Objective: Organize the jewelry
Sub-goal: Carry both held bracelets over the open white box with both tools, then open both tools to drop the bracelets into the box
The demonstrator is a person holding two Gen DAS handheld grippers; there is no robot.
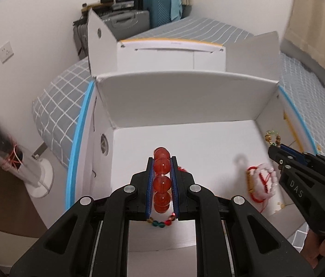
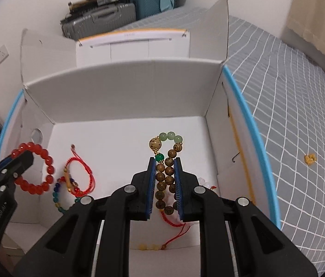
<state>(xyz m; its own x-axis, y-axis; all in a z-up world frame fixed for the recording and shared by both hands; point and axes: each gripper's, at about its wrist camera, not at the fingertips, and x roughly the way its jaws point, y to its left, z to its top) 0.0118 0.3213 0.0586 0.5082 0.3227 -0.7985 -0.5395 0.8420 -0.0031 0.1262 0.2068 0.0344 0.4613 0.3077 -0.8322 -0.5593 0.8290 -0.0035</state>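
Left gripper (image 1: 162,161) pinching red bead bracelet (image 1: 161,180) between its pads, held over white box (image 1: 185,97). Right gripper (image 2: 165,161) clamped on wooden bead bracelet (image 2: 166,175), also above box floor. On floor: red cord bracelet (image 2: 79,175), multicoloured bead bracelet (image 2: 58,196). Beyond: checked bedding (image 2: 289,92), suitcases (image 2: 107,16).

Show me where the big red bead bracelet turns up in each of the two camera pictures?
Left wrist view: the red bead bracelet is at centre bottom, pinched between the left gripper fingers.
Right wrist view: the same bracelet hangs as a ring at far left, held by the left gripper coming in from that edge.
Shared landmark: the white box's upright back wall.
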